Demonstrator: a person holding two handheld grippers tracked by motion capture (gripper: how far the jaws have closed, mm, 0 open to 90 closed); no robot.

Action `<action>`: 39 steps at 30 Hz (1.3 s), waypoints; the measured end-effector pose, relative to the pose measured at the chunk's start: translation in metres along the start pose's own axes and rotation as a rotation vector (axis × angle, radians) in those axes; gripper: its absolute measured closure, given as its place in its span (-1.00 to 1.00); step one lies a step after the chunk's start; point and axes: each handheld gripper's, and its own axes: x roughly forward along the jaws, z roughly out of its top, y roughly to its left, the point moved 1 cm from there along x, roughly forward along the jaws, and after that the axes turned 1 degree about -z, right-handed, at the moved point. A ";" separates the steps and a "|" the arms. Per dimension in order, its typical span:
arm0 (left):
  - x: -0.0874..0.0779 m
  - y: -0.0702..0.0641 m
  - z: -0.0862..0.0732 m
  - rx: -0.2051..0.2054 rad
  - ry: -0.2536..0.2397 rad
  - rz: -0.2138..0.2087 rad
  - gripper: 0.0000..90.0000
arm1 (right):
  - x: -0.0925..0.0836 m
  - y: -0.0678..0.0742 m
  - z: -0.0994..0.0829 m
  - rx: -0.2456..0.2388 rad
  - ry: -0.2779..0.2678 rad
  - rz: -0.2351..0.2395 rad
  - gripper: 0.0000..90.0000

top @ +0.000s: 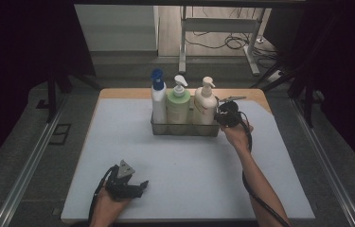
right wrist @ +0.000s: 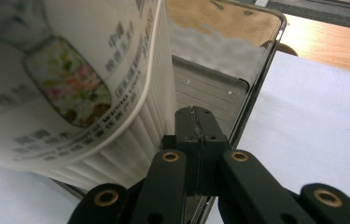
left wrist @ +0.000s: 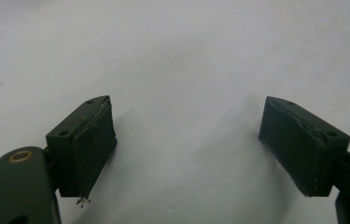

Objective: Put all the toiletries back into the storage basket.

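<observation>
A clear plastic tray [top: 184, 128] stands at the back of the white mat [top: 184, 184] and holds three pump bottles: a white one with a blue top [top: 158, 101], a pale green one [top: 178, 105] and a cream one [top: 205, 104]. My right gripper [top: 226, 116] is at the tray's right end. In the right gripper view its jaws are pressed together [right wrist: 196, 122], close beside the cream bottle [right wrist: 65, 79] and over the tray's end wall [right wrist: 261, 70]. Near the mat's front left my left gripper [top: 139, 185] lies open, with only bare mat between its pads [left wrist: 91, 144].
A strip of wooden tabletop [top: 118, 93] shows behind the mat. Metal rails [top: 28, 165] run along both sides of the table. Beyond it are a white table frame [top: 222, 28] and loose cables [top: 234, 42] on the floor.
</observation>
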 end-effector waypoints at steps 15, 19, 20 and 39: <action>0.000 0.000 0.000 0.002 0.002 0.001 -0.60 | 0.004 0.011 0.004 -0.018 0.000 0.021 0.98; 0.000 0.000 0.000 0.002 0.002 0.001 -0.60 | 0.003 0.013 0.007 -0.011 -0.002 0.031 0.98; 0.000 0.000 0.000 0.002 0.002 0.001 -0.60 | 0.003 0.014 0.008 -0.014 -0.002 0.037 0.98; 0.000 0.000 0.000 0.001 0.002 0.000 -0.60 | 0.006 0.031 0.005 -0.041 0.012 0.046 0.99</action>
